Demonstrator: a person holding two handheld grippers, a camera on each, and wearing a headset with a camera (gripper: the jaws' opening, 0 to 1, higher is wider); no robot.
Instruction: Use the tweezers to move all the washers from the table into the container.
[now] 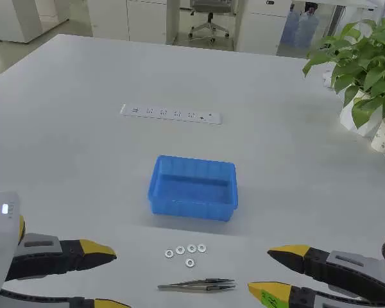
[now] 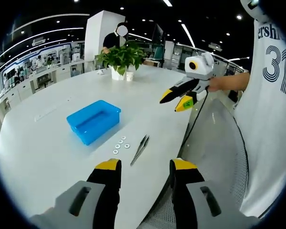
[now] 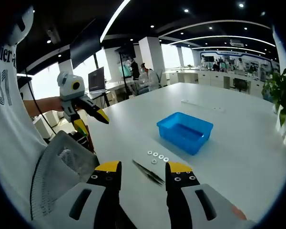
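Left gripper (image 1: pixel 119 280) and right gripper (image 1: pixel 260 269) had jaws spread, empty; the tweezers (image 1: pixel 197 284) near the container (image 1: pixel 192 187) probably wanted a square, mid-length pinch.

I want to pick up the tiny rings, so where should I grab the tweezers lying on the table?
Pinch the tweezers around the middle, across their two thin arms, coming straight down from above. They lie flat and sideways on the table, so the narrow sides are what the jaws can close on. The open right gripper is probably handiest. Staying on the near side avoids the washers.
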